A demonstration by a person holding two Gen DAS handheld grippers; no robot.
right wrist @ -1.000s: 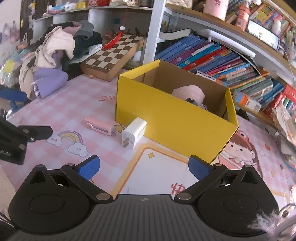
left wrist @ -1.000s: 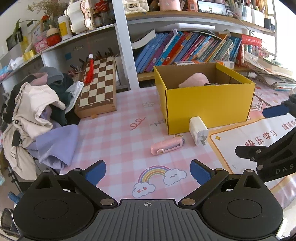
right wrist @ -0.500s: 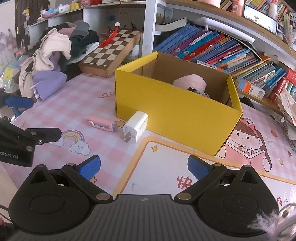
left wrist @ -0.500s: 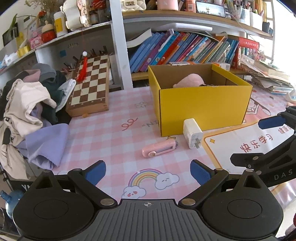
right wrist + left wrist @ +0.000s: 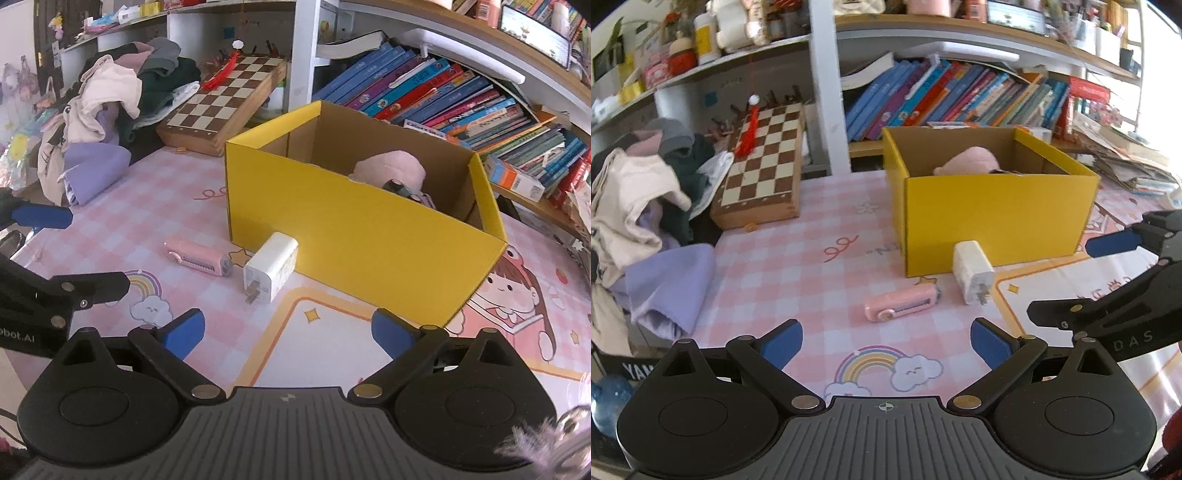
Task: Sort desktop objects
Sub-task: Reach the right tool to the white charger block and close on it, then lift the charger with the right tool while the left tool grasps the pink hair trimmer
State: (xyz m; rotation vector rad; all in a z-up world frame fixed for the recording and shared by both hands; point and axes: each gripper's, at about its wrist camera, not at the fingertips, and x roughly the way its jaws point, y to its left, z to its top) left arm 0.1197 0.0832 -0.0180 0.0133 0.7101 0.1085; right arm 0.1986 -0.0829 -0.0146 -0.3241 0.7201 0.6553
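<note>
Sitting on the pink bench (image 5: 122, 229), the yellow box (image 5: 354, 251) already held a pink plush; the white charger (image 5: 271, 267) touched its front wall, the pink cutter (image 5: 199, 256) just beside. Both tools — left (image 5: 886, 338) gaping, right (image 5: 288, 328) closing, nothing between — hovered empty; next, a judged reach for the charger.

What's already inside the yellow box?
In the yellow box, a pink plush-looking item sits toward the far side, with a small dark object and a pinkish piece against it. The front wall hides the box floor and anything lower down.
</note>
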